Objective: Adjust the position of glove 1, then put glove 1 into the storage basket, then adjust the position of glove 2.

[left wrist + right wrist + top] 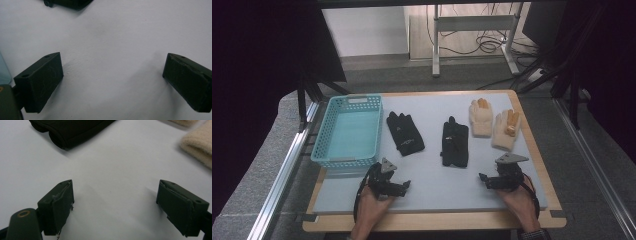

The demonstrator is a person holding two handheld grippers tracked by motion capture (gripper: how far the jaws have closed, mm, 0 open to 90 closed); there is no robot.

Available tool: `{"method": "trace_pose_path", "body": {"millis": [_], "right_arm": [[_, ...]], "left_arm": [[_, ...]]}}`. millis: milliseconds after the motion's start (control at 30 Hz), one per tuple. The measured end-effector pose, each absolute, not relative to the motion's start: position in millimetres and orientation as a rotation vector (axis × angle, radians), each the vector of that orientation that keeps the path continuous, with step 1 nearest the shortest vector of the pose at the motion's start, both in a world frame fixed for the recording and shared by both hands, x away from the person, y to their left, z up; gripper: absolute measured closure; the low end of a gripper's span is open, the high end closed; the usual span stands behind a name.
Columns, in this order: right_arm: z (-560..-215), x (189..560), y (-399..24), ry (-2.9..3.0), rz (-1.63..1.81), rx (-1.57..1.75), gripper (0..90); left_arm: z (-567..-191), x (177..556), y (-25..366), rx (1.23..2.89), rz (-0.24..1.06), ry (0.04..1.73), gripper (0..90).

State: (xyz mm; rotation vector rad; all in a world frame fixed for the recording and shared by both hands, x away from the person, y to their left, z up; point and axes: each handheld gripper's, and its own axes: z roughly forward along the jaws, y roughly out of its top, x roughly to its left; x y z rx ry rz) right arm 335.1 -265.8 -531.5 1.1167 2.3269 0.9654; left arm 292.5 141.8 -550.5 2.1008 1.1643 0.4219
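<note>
basket (348,131), far left: showing turquoise, lattice walls | two middle gloves (405,132) (455,144): showing black | two far-right gloves (481,118) (507,130): showing cream with orange fingertips | table mat (437,190): showing pale grey | grippers (404,185) (483,179): showing black

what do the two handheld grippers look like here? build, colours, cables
Both are black. The left gripper and right gripper each carry a grey three-cornered plate on top and trail a black cable looping back past the wrist. Up close, the jaws are blocky dark slabs with small screw holes in their top edges; a brass-coloured ring sits on the right gripper's body. A dark cuff shows at the right wrist.
</note>
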Motion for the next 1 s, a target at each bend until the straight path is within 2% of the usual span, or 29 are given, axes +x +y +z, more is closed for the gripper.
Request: {"method": "trace_pose_path", "body": {"millis": [1000], "right_arm": [[-531.0, 335.2, -267.1, 2.321, 0.975, 1.122, 14.3]], "left_arm": [[-550.5, 292.4, 142.0, 2.1, 0.421, 1.164, 3.5]]}}
